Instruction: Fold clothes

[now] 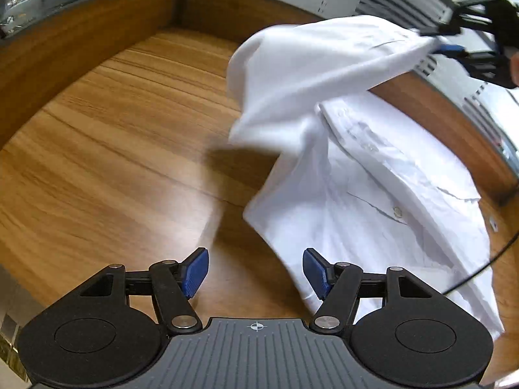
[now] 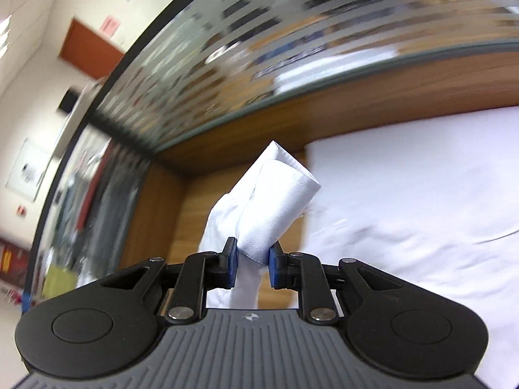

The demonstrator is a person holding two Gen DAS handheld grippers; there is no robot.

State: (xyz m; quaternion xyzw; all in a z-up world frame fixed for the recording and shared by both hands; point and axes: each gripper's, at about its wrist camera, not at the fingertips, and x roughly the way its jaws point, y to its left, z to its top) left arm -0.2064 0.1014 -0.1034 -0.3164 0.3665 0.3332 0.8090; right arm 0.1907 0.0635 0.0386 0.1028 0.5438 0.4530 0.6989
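A white button-up shirt (image 1: 389,201) lies on the wooden table (image 1: 107,149) on the right side of the left wrist view. One sleeve (image 1: 324,64) is lifted off the table and stretched toward the upper right. My right gripper (image 1: 444,40) holds its cuff there, high above the shirt. In the right wrist view the right gripper (image 2: 253,261) is shut on the rolled cuff (image 2: 275,201), with the shirt body (image 2: 421,210) spread below. My left gripper (image 1: 256,270) stands open over bare wood at the shirt's near left edge, nothing between its pads.
A raised wooden rim (image 1: 81,32) with a frosted striped glass partition (image 2: 259,48) above it borders the table at the back. A thin black cable (image 1: 480,269) runs over the shirt at the right. Bare tabletop lies left of the shirt.
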